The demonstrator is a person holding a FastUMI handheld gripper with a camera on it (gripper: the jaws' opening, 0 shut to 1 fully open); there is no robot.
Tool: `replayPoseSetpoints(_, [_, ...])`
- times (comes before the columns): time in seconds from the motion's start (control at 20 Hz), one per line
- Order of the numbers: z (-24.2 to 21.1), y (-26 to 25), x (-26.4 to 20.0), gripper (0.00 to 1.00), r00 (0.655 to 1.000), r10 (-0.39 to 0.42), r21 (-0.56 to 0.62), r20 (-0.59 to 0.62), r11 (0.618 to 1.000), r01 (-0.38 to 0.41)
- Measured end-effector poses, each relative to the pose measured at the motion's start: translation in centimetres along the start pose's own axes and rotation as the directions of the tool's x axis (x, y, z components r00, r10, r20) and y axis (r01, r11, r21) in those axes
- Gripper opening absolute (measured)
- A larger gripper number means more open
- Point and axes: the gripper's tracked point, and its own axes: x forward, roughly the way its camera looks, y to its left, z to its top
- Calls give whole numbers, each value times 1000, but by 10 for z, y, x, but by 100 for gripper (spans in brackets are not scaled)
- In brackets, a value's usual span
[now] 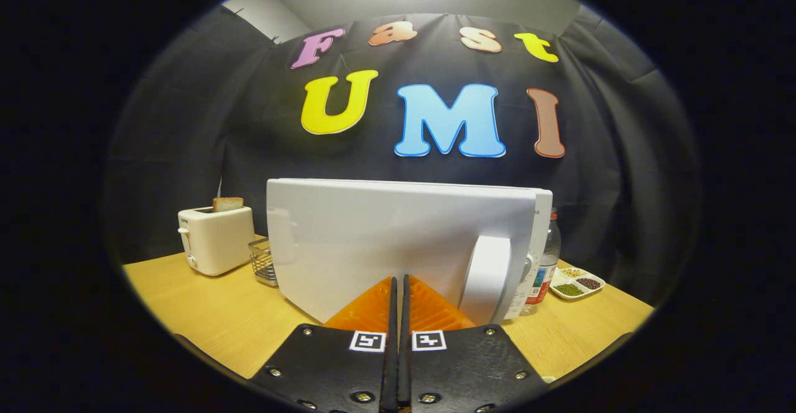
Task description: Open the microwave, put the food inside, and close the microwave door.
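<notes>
Microwave (398, 245) is sitting on the wooden table (205, 313), and I am taking it as my landmark, working from its left side to its right. Well to its left a white toaster (216, 239) is standing with a slice of bread (228, 203) poking out of its slot; just beside the microwave's left edge a small wire basket (263, 260) is resting. The white door is facing me, shut as far as I can judge, with a broad vertical handle (485, 276) near its right edge. Behind its right side a plastic bottle (547, 257) is showing, and further right a divided dish (577, 283) of beans or grains. My gripper (398, 288) is pointing at the lower door, fingers pressed together with nothing between them, tips very near or touching it (I cannot tell which). I am judging the door stiff, smooth and slippery, the box heavy enough to stay put. I am planning to hook the handle, not the flat face. No food item is identifiable from here.
</notes>
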Motion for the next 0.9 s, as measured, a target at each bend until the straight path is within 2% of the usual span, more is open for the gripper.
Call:
replayPoseSetpoints(0.55, [2,-34,75,1,991,-126,-71,-48,990,123])
replayPoseSetpoints(0.7, [7,-34,78,2,987,-153,-85,-52,985,149])
replayPoseSetpoints(0.75, [3,-34,80,6,984,-167,-98,-63,982,161])
replayPoseSetpoints(0.8, [3,-33,78,7,983,-171,-102,-71,981,163])
replayPoseSetpoints(0.9, [6,-26,71,6,984,-144,-70,-103,988,137])
